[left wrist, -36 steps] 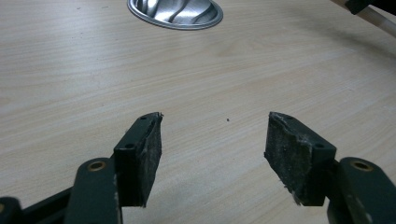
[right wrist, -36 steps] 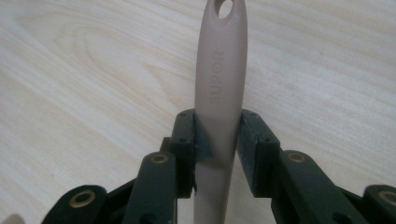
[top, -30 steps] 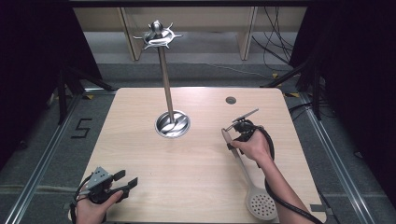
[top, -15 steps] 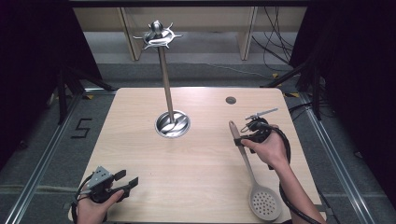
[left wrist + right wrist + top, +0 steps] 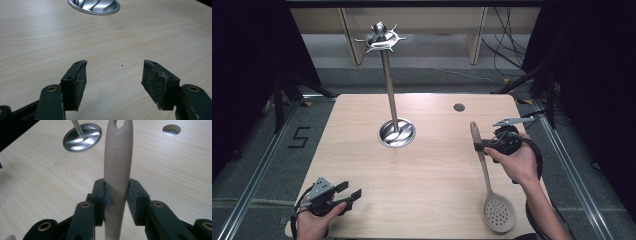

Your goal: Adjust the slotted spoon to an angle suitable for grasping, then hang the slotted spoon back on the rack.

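Note:
A beige slotted spoon lies along the right side of the table, its perforated bowl toward the near edge. My right gripper is shut on the spoon's handle, which carries a hang hole at its tip. A metal utensil stand with hooks at its top rises from a round steel base at the table's middle. My left gripper rests open at the near left corner, nothing between its pads.
A small round hole sits in the tabletop at the far right. The stand's base lies well ahead of the left gripper. Dark curtains and floor rails flank the table. Cables run behind it.
The right hand has swung the spoon round and away from the stand, so the handle now points away from me and lies nearly straight. The left gripper has stayed put.

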`<action>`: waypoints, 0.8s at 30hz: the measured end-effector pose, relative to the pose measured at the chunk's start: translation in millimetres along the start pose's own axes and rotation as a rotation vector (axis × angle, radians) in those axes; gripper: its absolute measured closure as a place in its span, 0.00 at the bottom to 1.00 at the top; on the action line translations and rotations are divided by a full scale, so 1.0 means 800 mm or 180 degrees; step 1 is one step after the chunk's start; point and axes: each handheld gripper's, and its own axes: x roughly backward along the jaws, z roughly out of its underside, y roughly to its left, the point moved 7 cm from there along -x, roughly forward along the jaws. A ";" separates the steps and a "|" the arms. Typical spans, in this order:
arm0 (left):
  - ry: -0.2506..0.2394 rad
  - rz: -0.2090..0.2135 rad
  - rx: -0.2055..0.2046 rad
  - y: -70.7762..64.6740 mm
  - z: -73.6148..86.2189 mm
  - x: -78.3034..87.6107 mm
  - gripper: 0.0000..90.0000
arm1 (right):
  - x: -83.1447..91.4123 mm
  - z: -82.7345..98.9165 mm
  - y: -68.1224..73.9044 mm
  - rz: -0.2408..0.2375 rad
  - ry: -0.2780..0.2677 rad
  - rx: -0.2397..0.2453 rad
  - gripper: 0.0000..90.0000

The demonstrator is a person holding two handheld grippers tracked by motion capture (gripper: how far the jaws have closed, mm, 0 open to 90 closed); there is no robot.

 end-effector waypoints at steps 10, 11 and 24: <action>-0.0072 -0.0049 0.0029 0.004 0.000 0.008 0.39 | 0.023 -0.004 0.008 -0.0016 -0.0218 -0.0010 0.78; -0.0055 -0.0056 0.0021 0.004 0.000 0.007 0.39 | 0.026 -0.006 0.007 -0.0003 -0.0214 0.0065 0.78; -0.0082 -0.0069 0.0051 0.004 0.001 0.010 0.39 | 0.043 -0.033 0.018 -0.0063 -0.0488 0.0258 0.78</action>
